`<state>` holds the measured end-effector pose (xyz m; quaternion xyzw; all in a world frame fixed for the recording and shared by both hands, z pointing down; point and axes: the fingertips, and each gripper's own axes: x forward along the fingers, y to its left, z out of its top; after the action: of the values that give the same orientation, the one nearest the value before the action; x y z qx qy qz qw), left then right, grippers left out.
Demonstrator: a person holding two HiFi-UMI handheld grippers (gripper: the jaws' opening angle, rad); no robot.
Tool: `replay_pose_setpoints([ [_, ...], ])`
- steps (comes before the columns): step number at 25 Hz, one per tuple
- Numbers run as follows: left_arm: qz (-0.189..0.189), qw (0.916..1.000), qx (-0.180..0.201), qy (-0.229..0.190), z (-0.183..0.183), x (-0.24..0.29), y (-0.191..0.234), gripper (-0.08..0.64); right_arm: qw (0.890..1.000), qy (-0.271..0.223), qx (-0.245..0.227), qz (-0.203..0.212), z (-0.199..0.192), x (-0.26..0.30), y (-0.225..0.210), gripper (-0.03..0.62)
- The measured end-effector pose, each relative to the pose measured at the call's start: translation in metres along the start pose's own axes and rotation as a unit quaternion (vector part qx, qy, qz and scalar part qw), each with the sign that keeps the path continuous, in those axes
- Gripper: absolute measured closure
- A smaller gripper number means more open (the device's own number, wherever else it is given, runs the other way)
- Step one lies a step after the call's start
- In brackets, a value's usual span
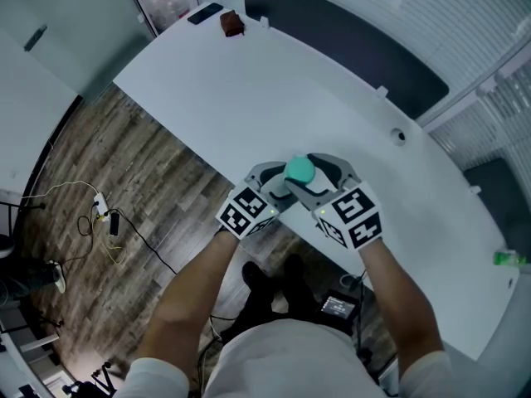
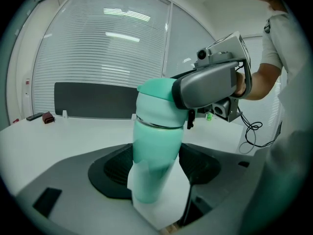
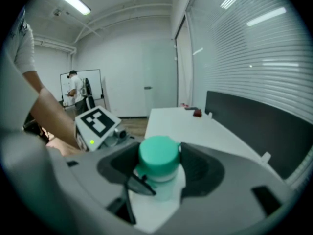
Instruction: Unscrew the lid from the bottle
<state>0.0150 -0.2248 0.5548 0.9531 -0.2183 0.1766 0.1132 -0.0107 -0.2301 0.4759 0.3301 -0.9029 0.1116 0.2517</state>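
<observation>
Bare forearms reach side by side over the near edge of the curved white table (image 1: 249,89), with wood-plank floor (image 1: 124,164) below and window blinds (image 2: 107,43) beyond. The left gripper (image 1: 274,185) clamps the mint-green bottle (image 2: 154,155) by its body. The right gripper (image 1: 319,181) grasps its lid (image 3: 157,155), which is on the bottle.
</observation>
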Motion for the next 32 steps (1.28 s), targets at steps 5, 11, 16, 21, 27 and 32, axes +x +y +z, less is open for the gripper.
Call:
replay_pose_setpoints([
  [5,0.002,1.0,-0.005,0.002,0.0,0.0,-0.001,0.255,1.0,0.002,-0.002,-0.01,0.0,-0.001,0.0,0.311],
  [11,0.007,0.9999,-0.009,0.0,0.001,0.001,-0.001,0.255,1.0,-0.012,-0.007,-0.017,0.009,-0.007,-0.001,0.311],
  [16,0.012,0.9998,-0.015,0.003,0.0,0.001,-0.001,0.255,1.0,-0.02,0.0,-0.019,0.015,-0.013,-0.001,0.312],
  [21,0.015,0.9998,-0.015,0.006,0.003,0.0,-0.001,0.253,0.999,-0.025,0.002,-0.023,0.019,-0.017,-0.002,0.313],
  [27,0.022,0.9994,-0.022,-0.013,0.008,-0.005,0.0,0.252,0.999,-0.028,0.008,-0.026,0.02,-0.02,-0.003,0.313],
  [32,0.023,0.9994,-0.017,-0.022,0.014,-0.014,-0.001,0.252,0.999,-0.032,0.015,-0.034,0.021,-0.022,-0.003,0.313],
])
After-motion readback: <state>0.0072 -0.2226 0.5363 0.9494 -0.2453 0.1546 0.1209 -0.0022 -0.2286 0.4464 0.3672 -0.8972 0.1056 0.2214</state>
